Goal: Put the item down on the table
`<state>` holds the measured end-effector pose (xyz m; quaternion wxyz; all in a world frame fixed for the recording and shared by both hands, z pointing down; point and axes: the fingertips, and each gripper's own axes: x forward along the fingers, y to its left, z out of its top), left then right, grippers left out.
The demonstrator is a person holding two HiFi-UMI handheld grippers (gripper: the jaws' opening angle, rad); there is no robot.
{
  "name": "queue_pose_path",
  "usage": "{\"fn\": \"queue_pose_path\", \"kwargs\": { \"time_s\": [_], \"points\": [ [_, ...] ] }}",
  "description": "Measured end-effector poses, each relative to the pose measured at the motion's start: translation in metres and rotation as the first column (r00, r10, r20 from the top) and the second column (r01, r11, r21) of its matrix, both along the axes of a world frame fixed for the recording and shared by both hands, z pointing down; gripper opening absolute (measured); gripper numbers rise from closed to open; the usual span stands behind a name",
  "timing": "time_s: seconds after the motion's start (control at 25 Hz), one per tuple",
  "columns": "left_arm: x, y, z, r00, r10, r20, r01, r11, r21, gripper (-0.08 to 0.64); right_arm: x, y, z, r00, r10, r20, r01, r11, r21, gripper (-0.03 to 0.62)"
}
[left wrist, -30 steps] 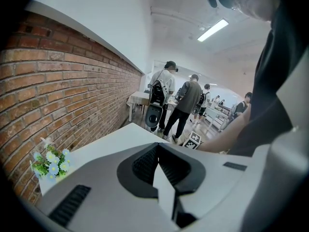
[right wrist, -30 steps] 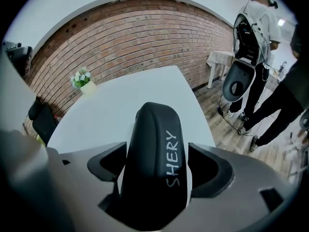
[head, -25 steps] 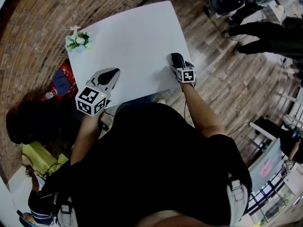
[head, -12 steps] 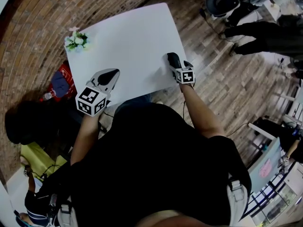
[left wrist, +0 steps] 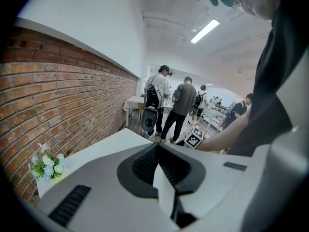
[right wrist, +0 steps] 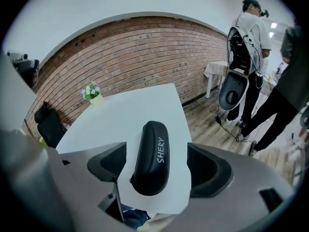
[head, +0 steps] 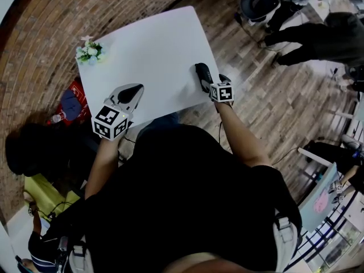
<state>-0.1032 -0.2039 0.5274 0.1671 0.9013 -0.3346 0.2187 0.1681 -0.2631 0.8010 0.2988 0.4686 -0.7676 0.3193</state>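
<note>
A black oblong case marked SHERY [right wrist: 150, 158] lies on the white table [right wrist: 140, 105] close to its near edge. My right gripper [right wrist: 159, 167] is open around it, with a gap between each pad and the case. In the head view the case [head: 201, 73] sits near the table's [head: 153, 44] right edge, just ahead of the right gripper [head: 207, 82]. My left gripper [head: 132, 91] hovers over the table's near left part. Its jaws [left wrist: 157, 146] are shut, pads pressed together with nothing between them.
A small pot of flowers [head: 90, 51] stands at the table's far left corner. A black chair [head: 28, 149] and a red bag [head: 74, 98] are on the floor to the left. People [head: 318, 36] and a round dark seat [head: 259, 1] stand to the right on the wooden floor.
The head view has drifted, so the table and case sit a little further left. The right gripper's cube has drawn back slightly from the case. The left gripper has stayed put.
</note>
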Motion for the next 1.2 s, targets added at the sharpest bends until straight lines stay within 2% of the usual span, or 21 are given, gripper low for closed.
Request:
{"fn": "queue_pose_path", "kwargs": {
  "time_s": [0.56, 0.96, 1.2],
  "points": [
    [0.028, 0.02, -0.01, 0.999, 0.032, -0.005, -0.031, 0.999, 0.03, 0.011, 0.018, 0.017, -0.049, 0.998, 0.017, 0.068, -0.021, 0.998, 0.062, 0.374],
    [0.046, 0.037, -0.015, 0.999, 0.05, -0.01, -0.049, 0.997, 0.053, 0.011, 0.016, 0.036, -0.093, 0.989, -0.005, 0.145, -0.016, 0.99, 0.143, 0.318],
    [0.058, 0.046, -0.02, 0.998, 0.065, -0.014, -0.064, 0.996, 0.065, 0.011, 0.018, 0.048, -0.113, 0.987, -0.024, 0.162, -0.006, 0.984, 0.179, 0.278]
  ]
}}
